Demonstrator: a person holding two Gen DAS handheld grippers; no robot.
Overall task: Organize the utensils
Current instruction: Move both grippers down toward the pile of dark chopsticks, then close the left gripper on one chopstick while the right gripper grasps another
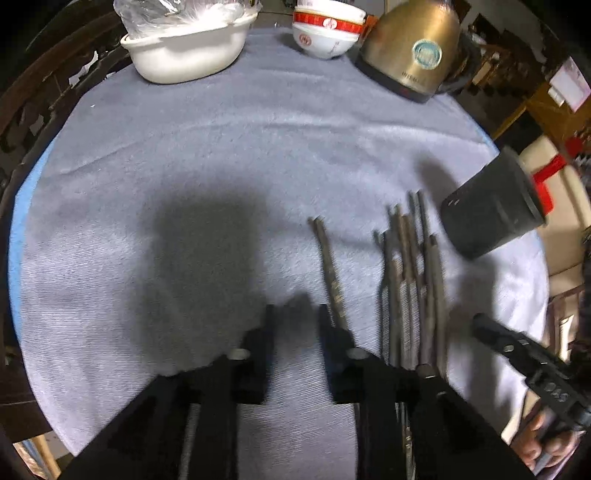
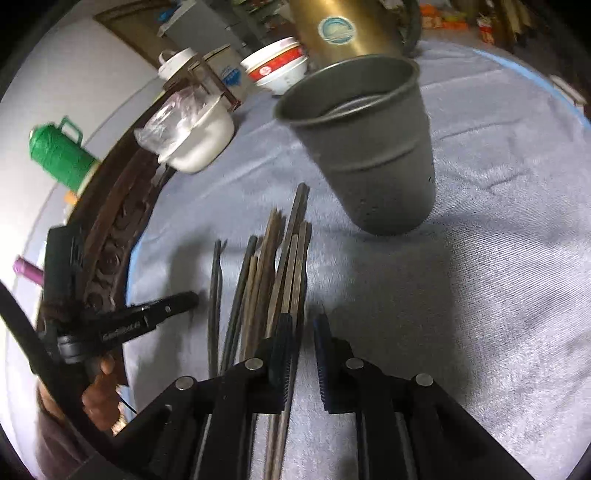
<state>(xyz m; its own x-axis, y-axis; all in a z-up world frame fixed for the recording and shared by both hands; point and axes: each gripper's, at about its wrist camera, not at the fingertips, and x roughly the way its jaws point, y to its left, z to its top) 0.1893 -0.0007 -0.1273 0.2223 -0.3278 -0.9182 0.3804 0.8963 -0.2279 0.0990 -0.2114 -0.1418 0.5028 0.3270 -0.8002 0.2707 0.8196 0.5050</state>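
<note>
Several dark chopsticks [image 1: 410,273] lie in a loose bundle on the grey cloth, with a pair [image 1: 330,273] lying apart to their left. They also show in the right wrist view [image 2: 273,266]. A dark grey metal cup [image 2: 369,147] stands upright beyond them, seen at the right in the left wrist view [image 1: 491,206]. My left gripper [image 1: 295,314] is open and empty, its right finger beside the separate pair. My right gripper [image 2: 301,325] is open and empty, its left finger over the bundle's near ends.
A white basin [image 1: 184,55] with a plastic bag, stacked red-and-white bowls [image 1: 325,29] and a gold kettle [image 1: 413,48] stand at the far edge of the cloth-covered table [image 1: 221,155]. A green thermos [image 2: 59,155] stands off the table's carved wooden rim.
</note>
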